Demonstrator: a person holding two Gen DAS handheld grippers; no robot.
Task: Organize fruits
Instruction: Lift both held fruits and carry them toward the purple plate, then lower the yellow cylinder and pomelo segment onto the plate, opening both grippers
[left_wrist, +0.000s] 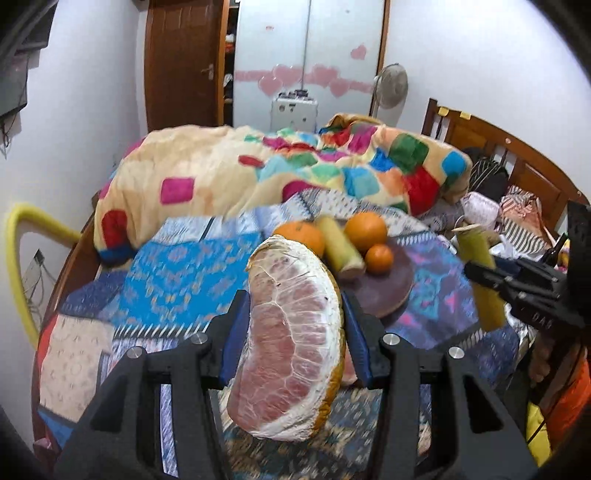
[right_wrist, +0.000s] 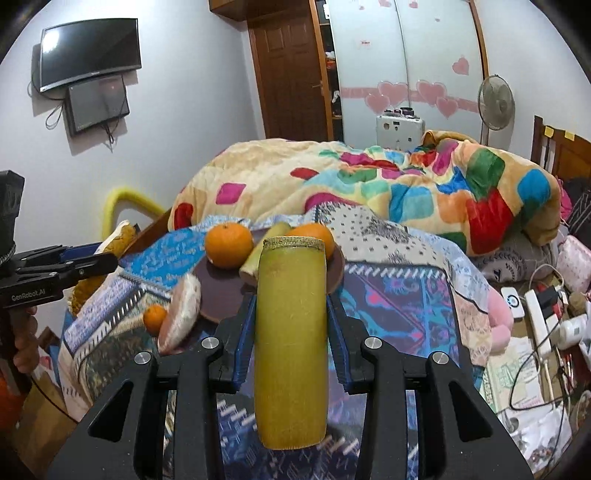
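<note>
Pink pomelo wedge and yellow-green cane piece held up over the patterned bedspread (left_wrist: 177, 273).

Left gripper (left_wrist: 295, 306) has its blue pads pressed on both sides of the pomelo wedge (left_wrist: 291, 339); right gripper (right_wrist: 291, 317) is clamped on the upright cane piece (right_wrist: 291, 347). Beyond them a dark round plate (right_wrist: 218, 295) on the bed carries oranges (right_wrist: 229, 245) and another cane piece (left_wrist: 338, 243).
</note>
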